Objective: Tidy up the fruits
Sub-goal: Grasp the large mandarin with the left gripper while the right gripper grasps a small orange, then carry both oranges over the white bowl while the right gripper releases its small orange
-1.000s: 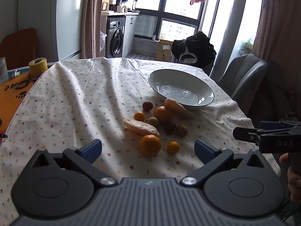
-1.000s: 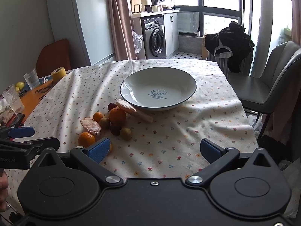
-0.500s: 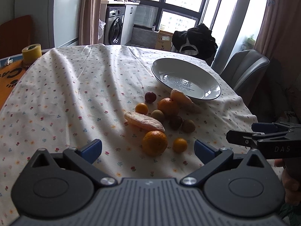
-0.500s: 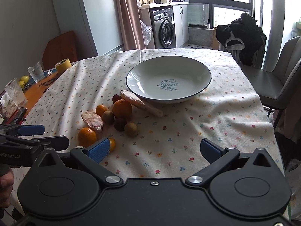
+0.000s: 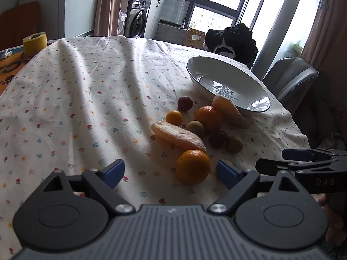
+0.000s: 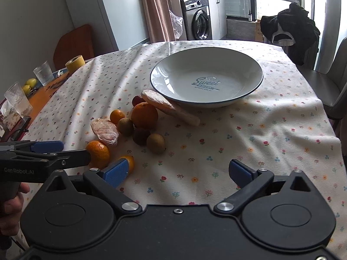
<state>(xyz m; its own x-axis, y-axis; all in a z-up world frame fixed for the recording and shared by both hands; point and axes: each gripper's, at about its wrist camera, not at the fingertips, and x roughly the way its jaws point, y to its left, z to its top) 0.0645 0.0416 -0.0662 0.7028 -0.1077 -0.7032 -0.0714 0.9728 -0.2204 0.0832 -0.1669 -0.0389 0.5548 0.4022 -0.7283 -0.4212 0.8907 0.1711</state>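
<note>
A white bowl [image 5: 258, 106] [image 6: 249, 93] stands on the flowered tablecloth. In front of it lies a cluster of fruit: a large orange [image 5: 208, 117] [image 6: 144, 115], a near orange [image 5: 193, 166] [image 6: 98, 153], small mandarins [image 5: 174, 117] [image 6: 117, 116], kiwis [image 6: 155, 143], dark plums [image 5: 185, 103] and two wrapped pomelo wedges [image 5: 177, 134] [image 6: 105, 131]. My left gripper [image 5: 170, 169] is open and empty, close to the near orange. My right gripper [image 6: 177, 170] is open and empty, just right of the cluster, with a small mandarin [image 6: 129, 161] behind its left finger.
A yellow tape roll [image 5: 34, 43] [image 6: 74, 63] and drinking glasses [image 6: 43, 75] stand at the table's left side. A grey chair [image 5: 290, 78] and a dark garment [image 6: 288, 30] are beyond the far right edge. The table's right edge drops off near the bowl.
Both grippers have moved forward and lower toward the fruit cluster. The fruit and bowl have not moved. Both stay open.
</note>
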